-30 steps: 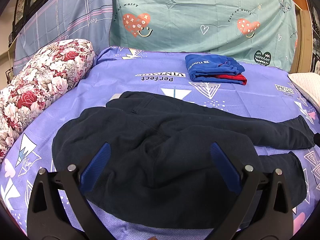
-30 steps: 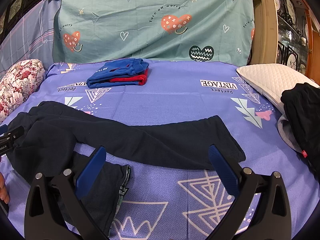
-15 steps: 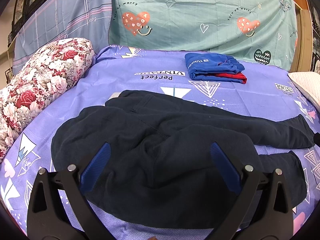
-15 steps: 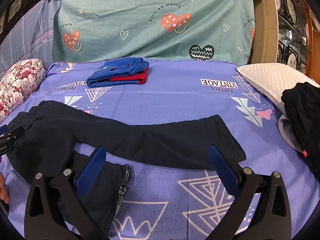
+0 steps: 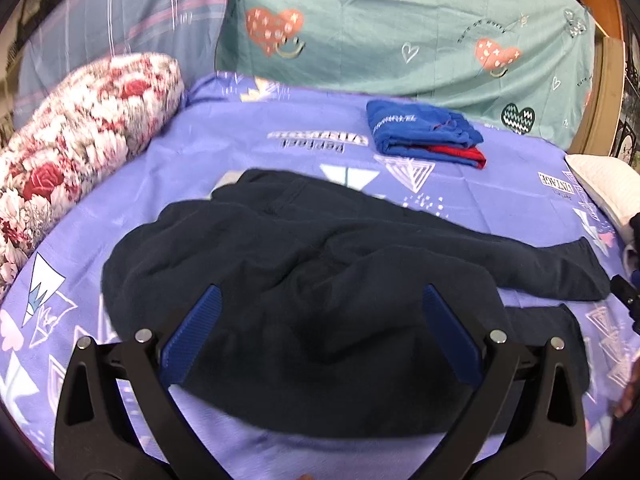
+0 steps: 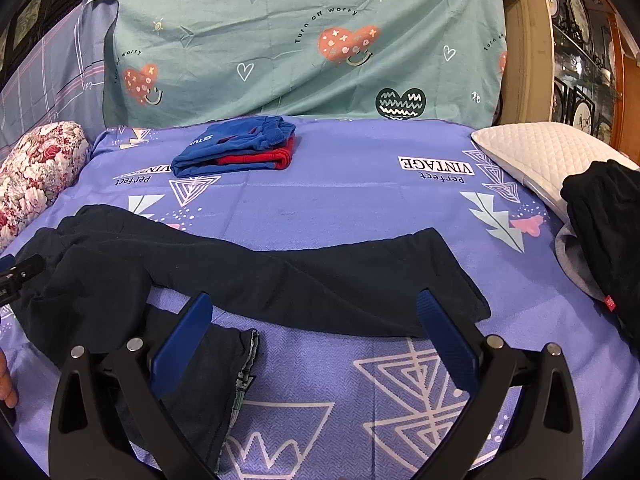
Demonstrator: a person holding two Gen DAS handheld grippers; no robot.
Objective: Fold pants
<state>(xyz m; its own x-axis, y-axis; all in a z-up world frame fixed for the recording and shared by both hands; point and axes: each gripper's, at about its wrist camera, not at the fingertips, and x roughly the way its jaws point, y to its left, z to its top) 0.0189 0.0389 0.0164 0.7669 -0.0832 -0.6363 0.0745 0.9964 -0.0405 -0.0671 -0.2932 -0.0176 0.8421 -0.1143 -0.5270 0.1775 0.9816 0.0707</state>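
Note:
Dark navy pants [image 5: 304, 280] lie unfolded and rumpled on the purple bed sheet [image 5: 224, 168], waist to the left, legs running right. In the right wrist view the far leg [image 6: 340, 276] stretches right and the near leg [image 6: 208, 364] lies bunched with its cuff by my left finger. My left gripper [image 5: 318, 312] is open and empty, hovering above the seat of the pants. My right gripper [image 6: 314, 320] is open and empty above the leg ends. The left gripper's edge [image 6: 18, 276] shows at the left of the right wrist view.
A folded blue and red stack of clothes [image 5: 424, 136] lies at the back of the bed. A floral bolster [image 5: 72, 136] lies on the left. A white pillow [image 6: 536, 156] and a black garment pile [image 6: 608, 224] are on the right. A teal sheet [image 6: 304, 40] hangs behind.
The left wrist view has shifted slightly and is now motion-blurred, so the left gripper is moving a little. The right gripper and the pants have not visibly moved.

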